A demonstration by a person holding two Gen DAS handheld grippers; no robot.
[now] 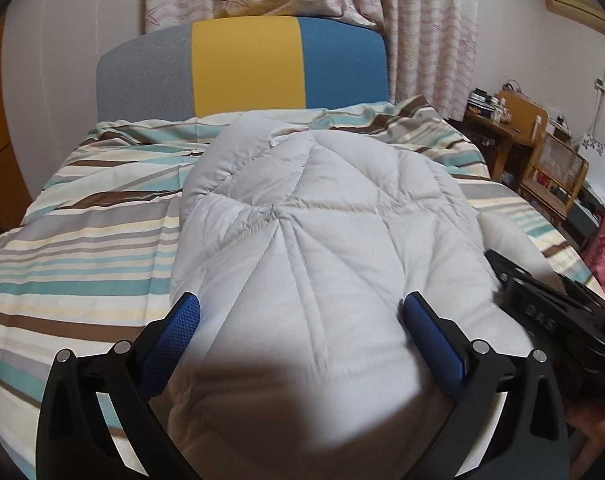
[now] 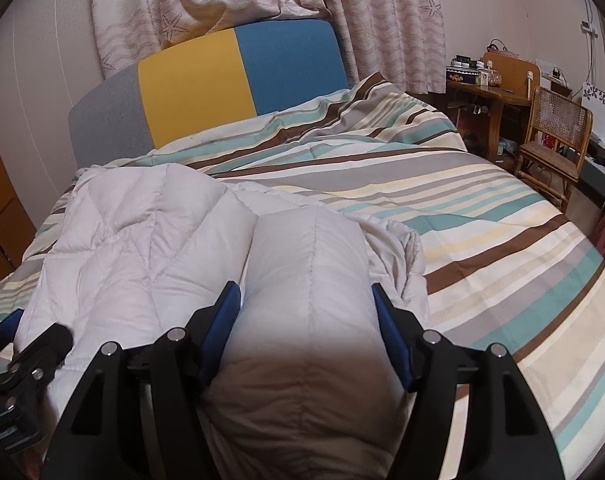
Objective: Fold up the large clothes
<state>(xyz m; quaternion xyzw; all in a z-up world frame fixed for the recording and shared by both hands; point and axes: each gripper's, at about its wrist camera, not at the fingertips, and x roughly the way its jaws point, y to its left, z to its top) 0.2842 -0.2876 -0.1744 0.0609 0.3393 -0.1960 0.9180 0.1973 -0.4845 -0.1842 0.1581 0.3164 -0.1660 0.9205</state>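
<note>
Nearest, the left gripper (image 1: 300, 312) has its jaws spread wide with a thick bulge of the white quilted garment (image 1: 322, 240) bulging between its blue textured pads (image 1: 174, 336), gripped around it. To its right, the right gripper (image 2: 306, 304) likewise clamps a puffy roll of the same padding between wide-set jaws. The garment is soft, stitched in diamond panels, bunched on the near left of the striped bedspread (image 2: 502, 240). Beyond stands a grey, yellow and blue headboard (image 2: 238, 76), then starfish-patterned curtains (image 2: 382, 16); far right, a wooden cane-backed chair (image 2: 554, 136).
</note>
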